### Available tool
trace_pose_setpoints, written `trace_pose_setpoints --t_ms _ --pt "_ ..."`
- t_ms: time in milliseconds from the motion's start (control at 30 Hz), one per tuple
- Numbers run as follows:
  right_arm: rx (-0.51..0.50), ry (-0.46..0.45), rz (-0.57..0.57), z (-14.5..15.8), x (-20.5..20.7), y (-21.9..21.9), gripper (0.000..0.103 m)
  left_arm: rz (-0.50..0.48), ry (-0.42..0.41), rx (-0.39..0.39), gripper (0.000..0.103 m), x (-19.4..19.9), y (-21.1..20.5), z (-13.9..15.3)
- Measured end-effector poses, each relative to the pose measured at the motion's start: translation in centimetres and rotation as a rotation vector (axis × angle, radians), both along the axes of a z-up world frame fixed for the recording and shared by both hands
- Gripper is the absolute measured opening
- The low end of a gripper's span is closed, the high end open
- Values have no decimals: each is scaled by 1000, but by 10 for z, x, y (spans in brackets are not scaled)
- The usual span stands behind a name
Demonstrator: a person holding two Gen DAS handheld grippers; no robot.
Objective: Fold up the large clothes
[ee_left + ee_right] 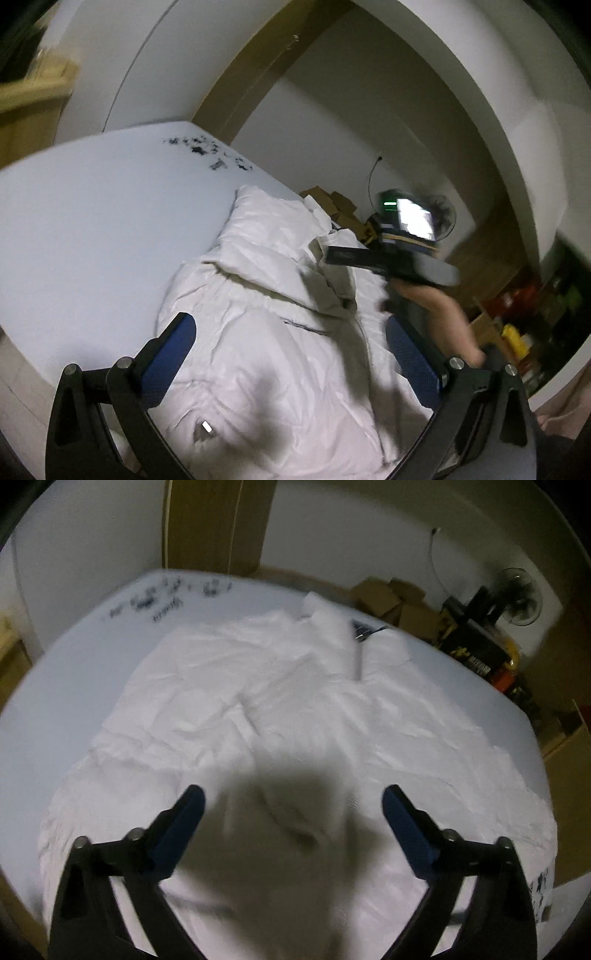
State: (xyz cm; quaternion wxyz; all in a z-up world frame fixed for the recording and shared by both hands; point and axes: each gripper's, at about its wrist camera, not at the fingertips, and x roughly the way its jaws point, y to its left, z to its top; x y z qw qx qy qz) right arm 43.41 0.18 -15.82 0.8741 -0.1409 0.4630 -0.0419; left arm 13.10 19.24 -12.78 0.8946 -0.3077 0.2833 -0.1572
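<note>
A large white jacket (266,314) lies spread and crumpled on a white table (92,221). My left gripper (291,328) is open above the jacket's lower part, holding nothing. In the left wrist view the right gripper (369,258) hovers over the jacket's collar at the right, held by a hand; its jaws are hard to read there. In the right wrist view the jacket (258,686) fills the table (74,657), with a dark zipper pull (360,633) near the far end. My right gripper (293,801) is open above the jacket, empty.
Cardboard boxes (391,602) and a standing fan (517,594) stand on the floor beyond the table's far edge. Black scribbles (210,151) mark the table's far corner. A wooden door frame (214,524) stands behind. Coloured clutter (517,325) lies at the right.
</note>
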Motion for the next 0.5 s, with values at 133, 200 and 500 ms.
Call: trace_pose_setpoints --t_ms 133,200,500 --pt "-51 83 -14 -32 36 5 88 0 -24 -34 103 -6 13 0" --pt "-108 93 -26 -42 44 2 72 3 -39 -48 103 -3 16 2" --pt "200 27 -119 7 25 -77 14 2 -16 -58 103 3 13 8"
